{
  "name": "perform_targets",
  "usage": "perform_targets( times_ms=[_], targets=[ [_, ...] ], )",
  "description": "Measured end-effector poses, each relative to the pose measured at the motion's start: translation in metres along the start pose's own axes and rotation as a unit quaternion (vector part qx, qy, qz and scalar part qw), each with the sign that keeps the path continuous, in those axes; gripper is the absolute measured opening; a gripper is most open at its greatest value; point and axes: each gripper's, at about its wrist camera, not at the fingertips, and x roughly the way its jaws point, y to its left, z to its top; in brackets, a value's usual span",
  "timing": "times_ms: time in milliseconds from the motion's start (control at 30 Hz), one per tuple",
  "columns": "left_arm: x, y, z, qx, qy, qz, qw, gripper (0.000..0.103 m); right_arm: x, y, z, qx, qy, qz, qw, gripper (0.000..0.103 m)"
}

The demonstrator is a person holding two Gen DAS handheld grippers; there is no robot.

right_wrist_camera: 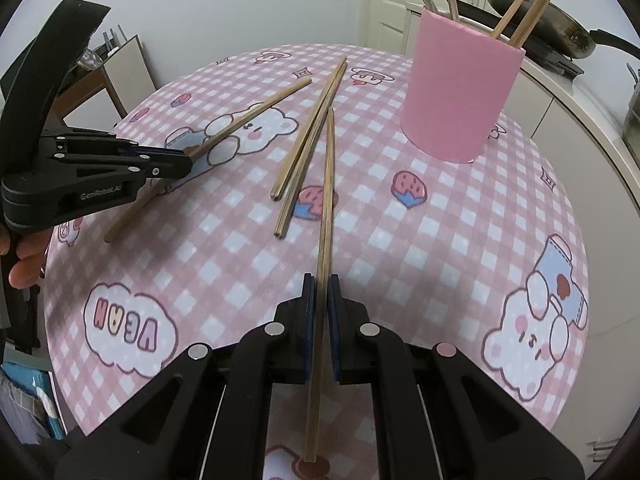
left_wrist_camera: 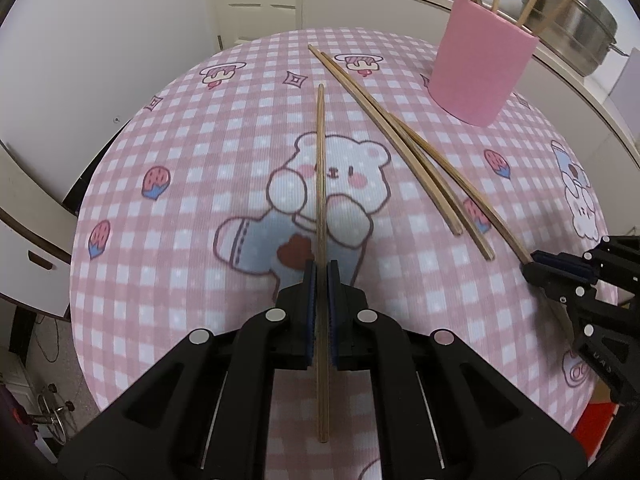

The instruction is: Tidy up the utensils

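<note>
My left gripper (left_wrist_camera: 321, 280) is shut on a wooden chopstick (left_wrist_camera: 320, 168) that points forward over the pink checked tablecloth (left_wrist_camera: 200, 200). My right gripper (right_wrist_camera: 321, 292) is shut on another chopstick (right_wrist_camera: 328, 184), also pointing forward. Two more chopsticks (left_wrist_camera: 404, 144) lie crossed on the cloth between the grippers; they also show in the right wrist view (right_wrist_camera: 308, 144). A pink cup (left_wrist_camera: 480, 68) with several chopsticks in it stands at the far right of the table, also seen in the right wrist view (right_wrist_camera: 460, 92). Each gripper shows in the other's view: right (left_wrist_camera: 536, 264), left (right_wrist_camera: 188, 160).
A white counter (left_wrist_camera: 560, 72) runs behind the table with a steel pot (left_wrist_camera: 580, 20) on it. A dark frying pan (right_wrist_camera: 540, 20) sits on the stove behind the cup. A white cabinet (left_wrist_camera: 24, 240) stands to the left of the table.
</note>
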Motion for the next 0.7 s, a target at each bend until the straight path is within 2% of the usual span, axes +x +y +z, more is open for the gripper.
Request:
perform_targets(
  times_ms=[233,600,700],
  targets=[
    [0.0,0.004,-0.002,-0.005,0.001,-0.013,0.9999,0.006,0.002,-0.003,0.004,0.008,-0.001,0.003,1.0,0.006],
    [0.012,0.012,0.019,-0.025,0.014,-0.042,0.9987,0.008,0.013,-0.002,0.022,0.003,-0.001,0.002,1.0,0.007],
    [0.016,0.012,0.029,-0.031,0.02,-0.051,0.998,0.019,0.019,-0.003,0.032,-0.002,0.002,0.001,1.0,0.007]
  ],
)
